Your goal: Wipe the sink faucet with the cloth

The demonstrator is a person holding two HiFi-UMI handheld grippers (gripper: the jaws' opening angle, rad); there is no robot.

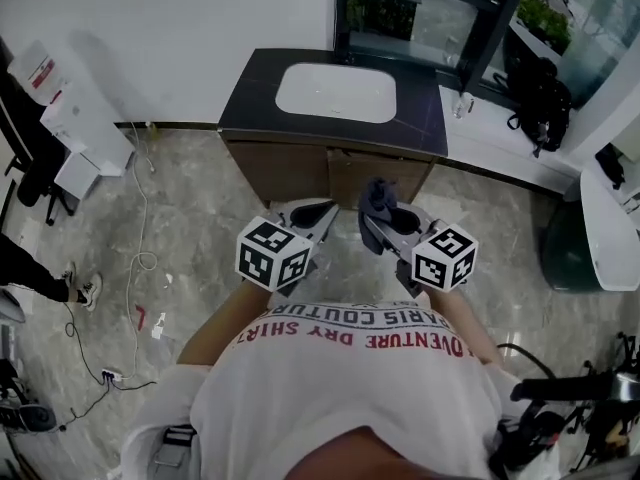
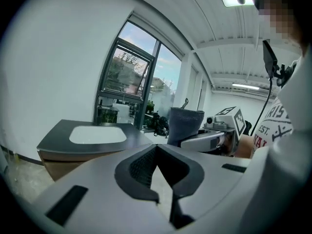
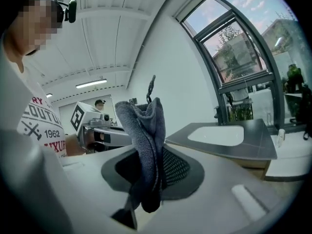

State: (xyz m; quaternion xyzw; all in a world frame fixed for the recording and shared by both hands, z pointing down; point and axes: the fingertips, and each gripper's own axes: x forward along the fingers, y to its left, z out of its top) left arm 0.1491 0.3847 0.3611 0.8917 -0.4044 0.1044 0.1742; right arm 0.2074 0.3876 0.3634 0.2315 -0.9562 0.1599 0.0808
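A white sink basin [image 1: 335,93] is set in a dark countertop [image 1: 250,88] on a wooden cabinet ahead of me. A small fitting at the basin's far edge [image 1: 349,59] may be the faucet; it is too small to tell. My right gripper [image 1: 376,218] is shut on a dark grey-blue cloth [image 1: 378,198], which stands up bunched between the jaws [image 3: 144,130]. My left gripper [image 1: 320,210] is held beside it, shut with nothing in it [image 2: 158,167]. Both grippers hang in front of my chest, well short of the cabinet. The left gripper view also shows the cloth [image 2: 185,126] and the basin [image 2: 97,134].
A white appliance [image 1: 75,118] stands by the left wall, with cables [image 1: 140,258] trailing over the marble floor. A black bag [image 1: 540,93] and a small bottle [image 1: 462,103] sit on the white window ledge at the right. Another person's legs [image 1: 40,278] show at far left.
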